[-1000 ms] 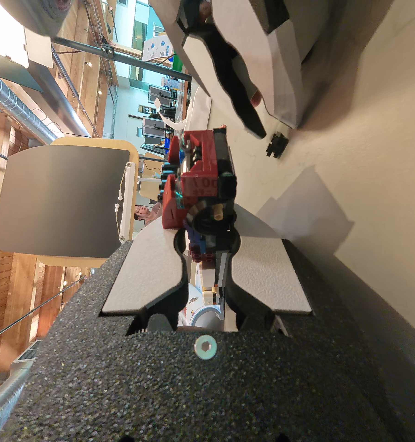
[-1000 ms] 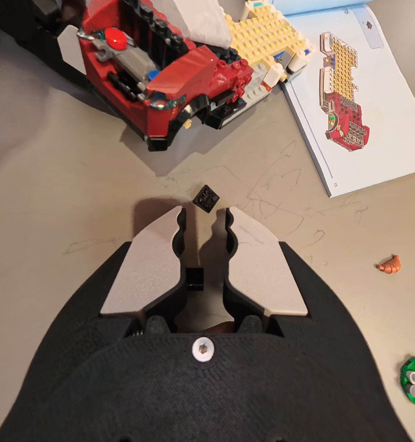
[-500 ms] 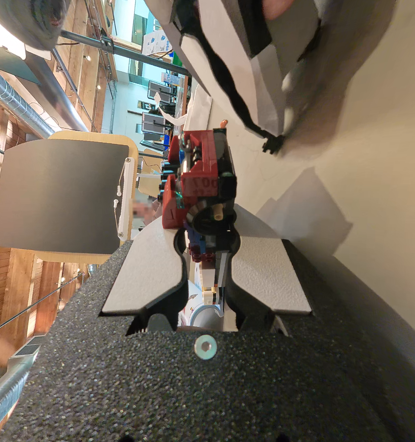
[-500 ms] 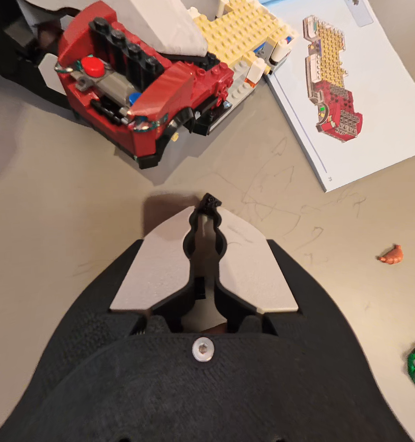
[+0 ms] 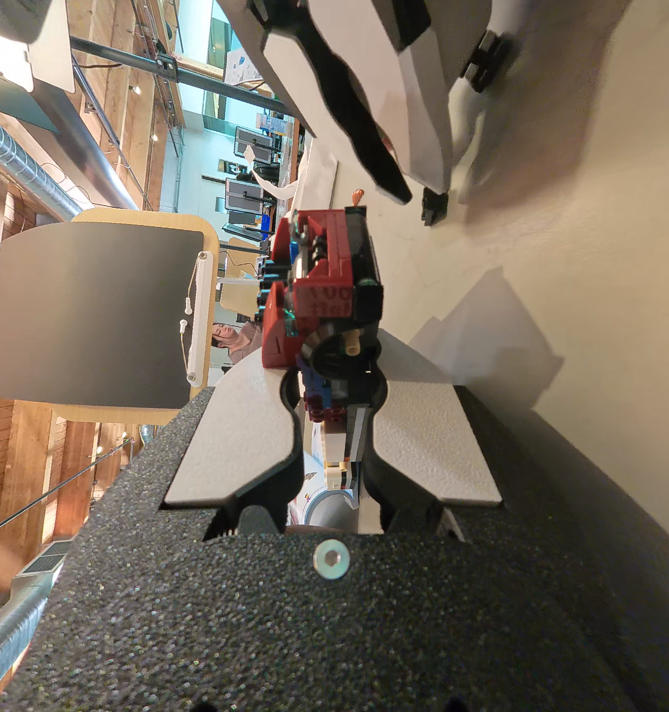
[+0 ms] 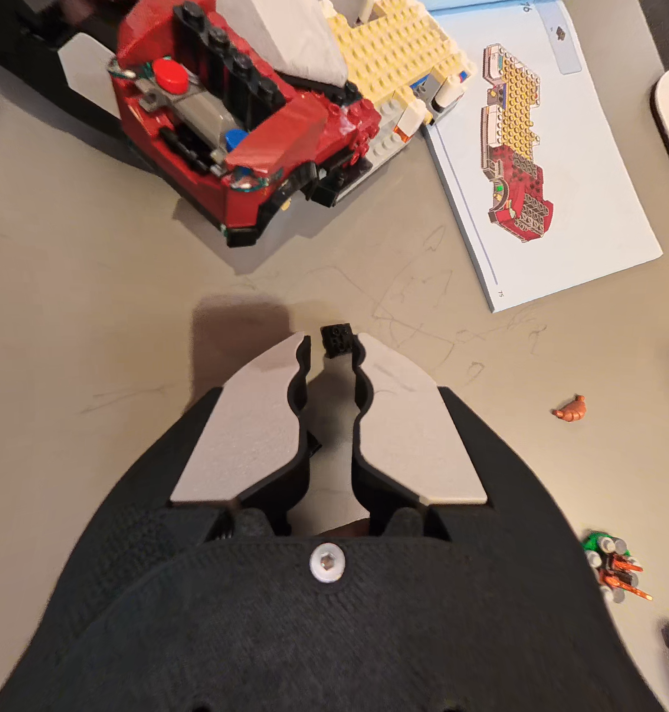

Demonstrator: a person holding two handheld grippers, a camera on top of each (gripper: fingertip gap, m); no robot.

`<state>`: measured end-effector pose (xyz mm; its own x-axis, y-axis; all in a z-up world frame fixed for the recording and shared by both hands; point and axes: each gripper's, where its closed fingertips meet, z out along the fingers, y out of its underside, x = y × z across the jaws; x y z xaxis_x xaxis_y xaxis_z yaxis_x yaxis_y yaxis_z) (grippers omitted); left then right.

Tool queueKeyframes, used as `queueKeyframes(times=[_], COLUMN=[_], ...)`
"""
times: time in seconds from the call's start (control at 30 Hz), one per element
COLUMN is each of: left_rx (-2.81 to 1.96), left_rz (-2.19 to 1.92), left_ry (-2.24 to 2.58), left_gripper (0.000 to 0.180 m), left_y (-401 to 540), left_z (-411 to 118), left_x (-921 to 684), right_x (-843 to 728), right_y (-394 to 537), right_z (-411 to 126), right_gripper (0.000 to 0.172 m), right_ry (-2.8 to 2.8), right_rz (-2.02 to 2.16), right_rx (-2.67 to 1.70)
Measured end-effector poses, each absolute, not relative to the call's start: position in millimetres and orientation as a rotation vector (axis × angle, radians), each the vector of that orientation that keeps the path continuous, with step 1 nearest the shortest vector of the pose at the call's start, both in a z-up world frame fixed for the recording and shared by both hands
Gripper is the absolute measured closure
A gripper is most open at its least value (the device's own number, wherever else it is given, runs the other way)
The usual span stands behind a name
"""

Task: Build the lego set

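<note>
Two handheld grippers, one tabletop.

Right gripper (image 6: 331, 341): jaws apart, nothing clamped. A small black brick (image 6: 337, 340) sits on the beige table (image 6: 93, 327) between the fingertips; it lies against the right-hand fingertip (image 6: 363, 348), with a clear gap to the left-hand one. The brick is directly ahead along the fingers, at their very tips, far nearer this gripper than the other.

Left gripper (image 5: 334, 379): turned on its side, closed around the middle of a red and black brick vehicle (image 5: 321, 293) with a cream studded rear deck (image 6: 394, 50). The vehicle's long axis runs along the fingers; its red nose projects past the tips, toward the right gripper. Its lower side rests on the table.

Beyond, right of the vehicle: an open instruction booklet (image 6: 595, 200), lying flat. Right of the right gripper: a small brown croissant-shaped piece (image 6: 571, 410), then a green cluster of small parts (image 6: 610, 558) near the frame edge.
</note>
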<state>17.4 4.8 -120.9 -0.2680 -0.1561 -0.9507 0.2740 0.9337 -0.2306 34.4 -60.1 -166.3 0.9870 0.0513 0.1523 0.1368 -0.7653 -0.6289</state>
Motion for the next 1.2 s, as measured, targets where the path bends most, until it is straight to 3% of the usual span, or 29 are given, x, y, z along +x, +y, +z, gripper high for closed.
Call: queueKeyframes(times=[0.67, 1.2], left_rx=[0.018, 0.021], left_rz=[-0.488, -0.453], left_ry=[1.805, 1.819], left_gripper=[0.148, 0.148], left_y=[7.7, 6.5], left_z=[-118.2, -120.3], left_x=[22.2, 24.9], right_x=[32.0, -19.3], right_y=[-58.1, -45.1], right_z=[-150.1, -64.4], right_gripper=[0.164, 0.164], right_ry=[-0.269, -0.565], right_rz=[-0.189, -0.447], right_rx=[-2.314, -1.773])
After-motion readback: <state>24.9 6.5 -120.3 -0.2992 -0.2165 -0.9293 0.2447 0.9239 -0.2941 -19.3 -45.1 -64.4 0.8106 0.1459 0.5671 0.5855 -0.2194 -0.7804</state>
